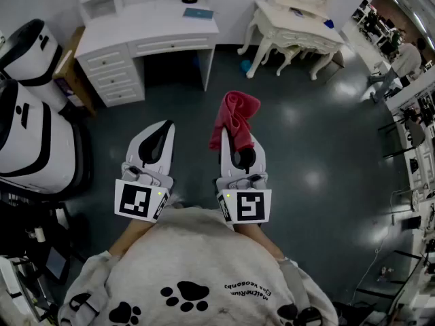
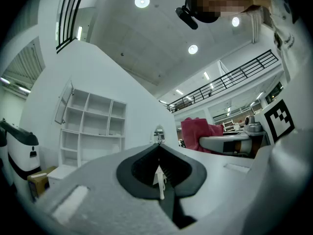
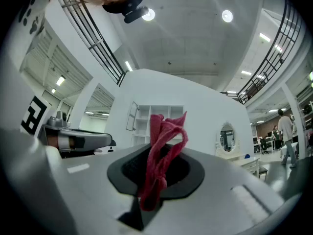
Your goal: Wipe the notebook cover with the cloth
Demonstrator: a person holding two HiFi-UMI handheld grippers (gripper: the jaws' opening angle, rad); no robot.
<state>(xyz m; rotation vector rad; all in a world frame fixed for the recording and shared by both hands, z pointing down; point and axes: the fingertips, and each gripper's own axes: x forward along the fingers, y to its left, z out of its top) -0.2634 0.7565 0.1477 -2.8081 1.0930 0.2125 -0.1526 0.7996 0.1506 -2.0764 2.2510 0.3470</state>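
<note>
Two grippers, held low in front of person.

Head view: L gripper [image 1: 163, 129] has jaws together, nothing between them. R gripper [image 1: 239, 148] is clamped on red cloth [image 1: 234, 117]; the cloth bunches up past the jaw tips and hangs over to the left side. Both grippers are over dark floor [image 1: 306, 134], side by side, not touching. White desk [image 1: 146, 26] stands ahead, well apart from both. Flat blue item [image 1: 198, 13] lies on the desk top near its right end, poss. the notebook; cannot confirm at this size. White dressing table [image 1: 299, 26] is to the right of the desk.

L gripper view: jaws closed tip to tip, gripping nothing. A small white sliver shows at the seam; cannot tell what it is. White shelf unit [image 2: 93, 126] is beyond. R gripper with the cloth shows at right.

R gripper view: jaws nipped on the cloth. The fabric stands up out of the seam in a twisted loop, with one end trailing down toward the camera. Oval mirror [image 3: 226, 137] is at right, beyond the jaws.
</note>
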